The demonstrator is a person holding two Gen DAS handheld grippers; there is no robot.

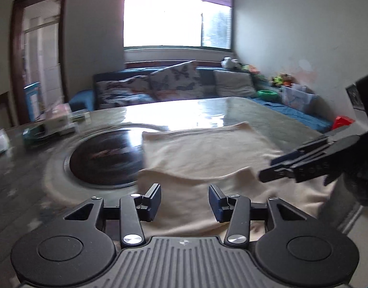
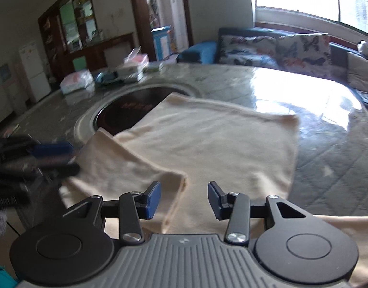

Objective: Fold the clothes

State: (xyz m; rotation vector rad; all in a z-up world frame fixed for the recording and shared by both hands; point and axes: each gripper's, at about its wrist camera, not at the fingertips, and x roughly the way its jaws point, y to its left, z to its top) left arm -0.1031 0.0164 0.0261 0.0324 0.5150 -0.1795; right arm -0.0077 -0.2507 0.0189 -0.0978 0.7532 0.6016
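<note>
cream garment (image 2: 208, 148) flat on tabletop (image 2: 316, 110) just ahead of both jaws | left gripper (image 1: 184, 202), right gripper (image 2: 184, 200) open, empty | soft, light, limp; pinch folded edge near corner

Daylit room, blown-out window, motion blur

The window (image 1: 176, 16) overexposes to white and throws strong glare across the glossy table (image 1: 184, 112); table clutter and the far gripper smear with motion, corners vignette dark, and straight lines bow with fisheye distortion.
</note>
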